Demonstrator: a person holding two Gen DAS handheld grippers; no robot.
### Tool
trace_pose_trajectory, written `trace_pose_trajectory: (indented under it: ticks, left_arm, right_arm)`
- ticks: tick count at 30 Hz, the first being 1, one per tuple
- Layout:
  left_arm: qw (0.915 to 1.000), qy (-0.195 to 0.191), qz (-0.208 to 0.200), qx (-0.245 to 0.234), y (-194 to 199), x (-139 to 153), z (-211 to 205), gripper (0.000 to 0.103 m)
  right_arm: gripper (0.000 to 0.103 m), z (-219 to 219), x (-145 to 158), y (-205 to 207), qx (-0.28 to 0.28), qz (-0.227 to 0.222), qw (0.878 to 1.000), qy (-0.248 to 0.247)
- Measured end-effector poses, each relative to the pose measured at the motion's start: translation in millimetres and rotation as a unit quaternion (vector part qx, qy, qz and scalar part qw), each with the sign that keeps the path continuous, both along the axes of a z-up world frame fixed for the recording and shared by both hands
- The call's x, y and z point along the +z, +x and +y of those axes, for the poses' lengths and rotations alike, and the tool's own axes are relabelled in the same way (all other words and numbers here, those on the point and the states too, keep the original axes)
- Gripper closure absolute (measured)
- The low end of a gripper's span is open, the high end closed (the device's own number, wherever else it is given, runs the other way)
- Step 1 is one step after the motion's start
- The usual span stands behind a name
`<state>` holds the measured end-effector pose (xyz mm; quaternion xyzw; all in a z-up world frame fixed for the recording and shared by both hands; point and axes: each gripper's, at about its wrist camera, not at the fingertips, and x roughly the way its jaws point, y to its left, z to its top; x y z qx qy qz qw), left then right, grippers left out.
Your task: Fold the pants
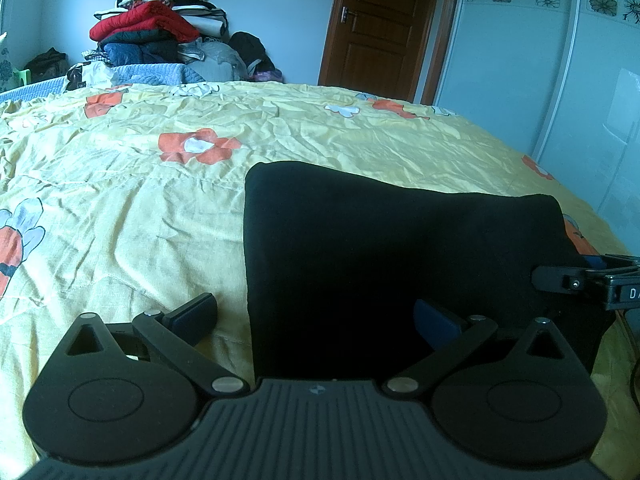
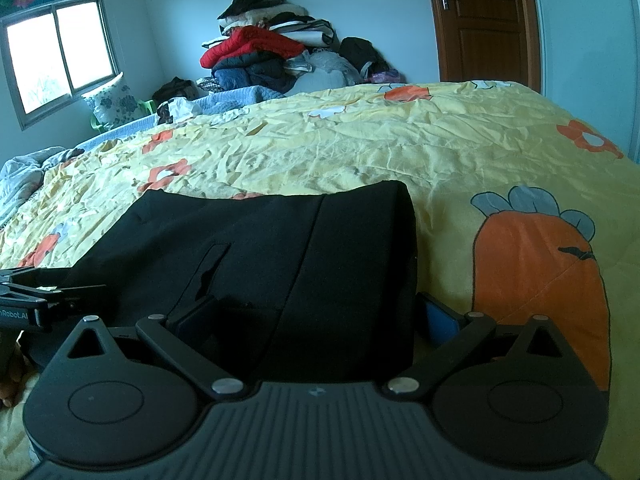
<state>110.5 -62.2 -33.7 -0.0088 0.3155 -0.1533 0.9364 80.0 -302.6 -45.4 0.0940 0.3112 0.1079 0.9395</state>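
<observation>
The black pants [image 1: 380,264] lie folded small in the middle of the frame on the yellow bed [image 1: 120,200]. The left claw [image 1: 316,316] and right claw [image 2: 316,316] both stand wide, holding nothing. The folding looks nearly done; next, maybe one last fold or a pat flat.

The left gripper [image 1: 316,318] is matte black: a ribbed grey-black housing with a small round emblem at its centre, flanked by two round black discs with an inscribed circle each. Flat link arms run from silver rivets to the fingers [image 1: 196,316], and triangular cut-outs pierce the outer links. The finger pads are dark blue. The right gripper [image 2: 314,316] has the same build, with a brighter blue pad [image 2: 440,322] on its right finger. White lettering "DA" marks its side in the left view; "nRobot.AI" marks the left gripper's side in the right view.
</observation>
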Motion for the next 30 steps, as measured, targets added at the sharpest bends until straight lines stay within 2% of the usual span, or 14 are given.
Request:
trace_pose_trajectory:
  ticks: [7, 10, 15, 20, 21, 22, 24, 26, 27, 29, 30]
  left_arm:
    - [0.9999, -0.009, 0.001, -0.006, 0, 1, 1, 0.0]
    - [0.9999, -0.008, 0.002, -0.014, -2, 1, 2, 0.0]
    - [0.9997, 0.005, 0.002, -0.022, -2, 1, 0, 0.0]
    - [0.999, -0.017, 0.008, -0.041, 1, 3, 7, 0.004]
    - [0.9987, -0.021, 0.007, -0.047, 1, 3, 8, 0.012]
    - [0.9981, -0.026, 0.006, -0.055, 1, 4, 9, 0.027]
    - [0.9976, -0.036, 0.009, -0.059, 2, 5, 10, 0.038]
    - [0.9972, -0.048, 0.013, -0.056, 4, 7, 13, 0.051]
    - [0.9967, -0.057, 0.014, -0.057, 4, 8, 15, 0.06]
    - [0.9963, -0.066, 0.015, -0.054, 6, 11, 18, 0.07]
    - [0.9963, -0.067, 0.013, -0.051, 6, 12, 18, 0.078]
  right_arm:
    - [0.0, -2, 0, -1, -0.003, 0.002, 1.0, 0.007]
    - [0.0, 0, 6, 4, 0.009, 0.027, 1.0, 0.0]
    - [0.0, -7, 4, 6, 0.031, 0.021, 0.999, 0.03]
    - [0.0, -13, 6, 11, 0.047, 0.03, 0.997, 0.058]
    - [0.0, -15, 7, 11, 0.047, 0.032, 0.996, 0.065]
    - [0.0, -15, 6, 11, 0.048, 0.032, 0.996, 0.072]
    - [0.001, -14, 7, 11, 0.057, 0.03, 0.995, 0.071]
    - [0.009, -13, 8, 9, 0.055, 0.029, 0.996, 0.064]
    - [0.01, -13, 8, 9, 0.053, 0.03, 0.996, 0.063]
    - [0.01, -17, 8, 10, 0.055, 0.028, 0.995, 0.074]
    - [0.01, -19, 6, 11, 0.055, 0.023, 0.995, 0.083]
